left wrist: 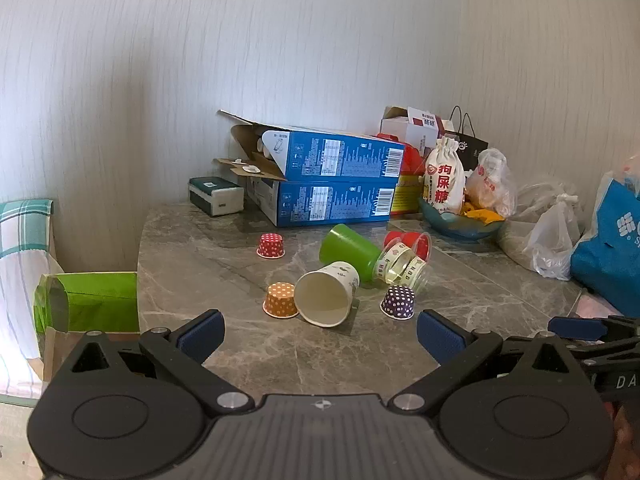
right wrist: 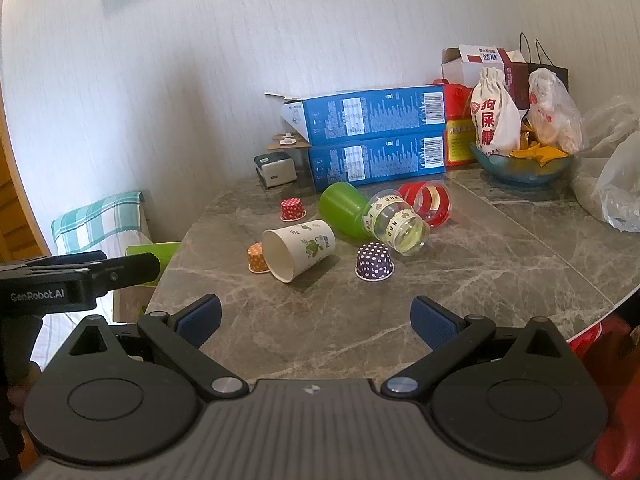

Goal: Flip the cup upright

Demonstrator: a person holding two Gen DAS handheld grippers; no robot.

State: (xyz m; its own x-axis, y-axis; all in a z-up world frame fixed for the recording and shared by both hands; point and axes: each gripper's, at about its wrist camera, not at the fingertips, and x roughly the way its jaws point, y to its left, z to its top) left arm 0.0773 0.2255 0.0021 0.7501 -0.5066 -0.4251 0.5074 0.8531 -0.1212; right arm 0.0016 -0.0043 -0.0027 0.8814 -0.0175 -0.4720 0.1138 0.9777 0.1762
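Grey marble tabletop (left wrist: 240,344) against white wall (left wrist: 160,80); paper cup (left wrist: 326,294) on its side mid-frame. Both grippers' fingers spread, empty.

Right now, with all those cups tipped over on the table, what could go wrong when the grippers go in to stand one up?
The white paper cup lies against the orange dotted cup, so gripping it may knock that one aside. The green cup and clear cup lie touching, and either could roll. Thin paper might also crush between the open left gripper pads.
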